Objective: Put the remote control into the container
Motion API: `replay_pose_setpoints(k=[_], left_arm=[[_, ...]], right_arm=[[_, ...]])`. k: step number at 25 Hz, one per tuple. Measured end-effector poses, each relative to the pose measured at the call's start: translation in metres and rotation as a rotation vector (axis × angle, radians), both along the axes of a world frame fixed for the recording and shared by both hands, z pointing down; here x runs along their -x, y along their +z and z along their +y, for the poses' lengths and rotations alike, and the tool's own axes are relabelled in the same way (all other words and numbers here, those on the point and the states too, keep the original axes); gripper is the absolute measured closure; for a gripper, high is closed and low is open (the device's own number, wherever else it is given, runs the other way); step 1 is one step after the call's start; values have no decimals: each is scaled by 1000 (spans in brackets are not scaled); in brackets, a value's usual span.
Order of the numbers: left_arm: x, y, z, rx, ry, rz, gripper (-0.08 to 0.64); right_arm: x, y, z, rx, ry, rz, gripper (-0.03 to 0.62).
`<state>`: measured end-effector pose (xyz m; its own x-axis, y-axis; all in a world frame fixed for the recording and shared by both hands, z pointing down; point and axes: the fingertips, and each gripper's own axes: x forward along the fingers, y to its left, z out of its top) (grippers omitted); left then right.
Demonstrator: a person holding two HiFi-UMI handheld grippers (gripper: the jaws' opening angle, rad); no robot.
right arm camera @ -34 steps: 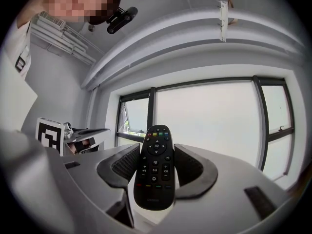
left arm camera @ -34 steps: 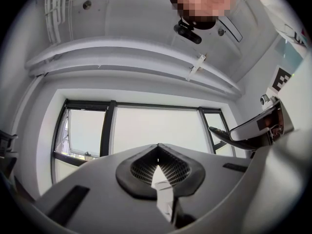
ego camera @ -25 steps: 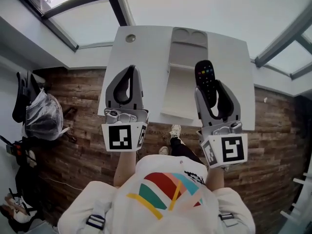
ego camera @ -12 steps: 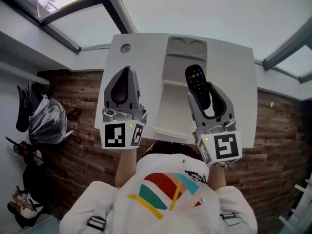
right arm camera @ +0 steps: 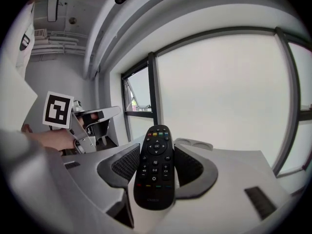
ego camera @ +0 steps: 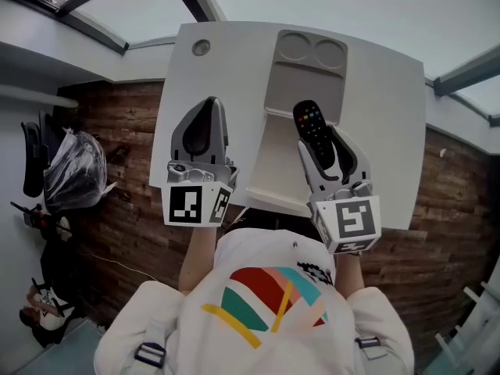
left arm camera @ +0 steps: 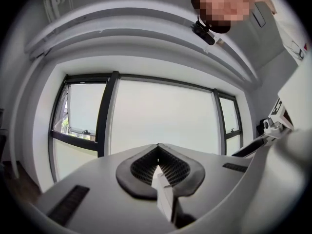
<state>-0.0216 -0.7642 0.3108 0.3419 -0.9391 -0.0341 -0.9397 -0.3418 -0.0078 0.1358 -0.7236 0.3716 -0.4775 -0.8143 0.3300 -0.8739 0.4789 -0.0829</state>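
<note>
One white table (ego camera: pixel 383 123), seen from above, with wood floor (ego camera: pixel 129 233) around it. One long grey container (ego camera: pixel 275 123) lies on it lengthwise, right of centre. It has two round recesses side by side at its far end, a flat section behind them, then a paler section running to the near edge.

Two grippers, one marker cube each. The left gripper (ego camera: pixel 209 106) sits over bare table left of the container. In its own view (left arm camera: pixel 157 150) the jaws are clenched tip to tip with nothing between them, and it faces the window (left arm camera: pixel 161 116).

The right gripper (ego camera: pixel 320 141) sits over the container. Its jaws are clamped on the sides of the one black remote control (ego camera: pixel 309 126). In the right gripper view (right arm camera: pixel 156 155) both ribbed pads (right arm camera: pixel 127 164) press the remote control (right arm camera: pixel 155 169) at mid-body. It faces buttons up, and the coloured-button end sticks out to the far side past the tips.

The remote is above the container's middle, about where the flat section meets the paler one. Can't tell if it touches the container floor.

One small round cap (ego camera: pixel 201 48) is at the table's far-left corner. One clear plastic bag (ego camera: pixel 72 180) is on the floor to the left.
</note>
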Motion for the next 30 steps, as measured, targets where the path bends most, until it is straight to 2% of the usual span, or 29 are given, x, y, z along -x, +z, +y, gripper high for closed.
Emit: replay_pose_setpoints(k=[5, 9, 13, 19, 30], left_arm=[[-6, 44, 2, 97, 90, -35, 552], [4, 63, 5, 136, 77, -54, 552], [17, 66, 6, 140, 57, -64, 552], [47, 68, 4, 143, 7, -37, 552], [41, 70, -3, 137, 39, -6, 552]], right_arm=[[11, 56, 8, 125, -45, 97, 368], [19, 105, 18, 236, -91, 183, 368], [29, 141, 24, 310, -147, 258, 368], [44, 169, 25, 375, -172, 352, 368], [53, 192, 23, 434, -220, 431, 368]])
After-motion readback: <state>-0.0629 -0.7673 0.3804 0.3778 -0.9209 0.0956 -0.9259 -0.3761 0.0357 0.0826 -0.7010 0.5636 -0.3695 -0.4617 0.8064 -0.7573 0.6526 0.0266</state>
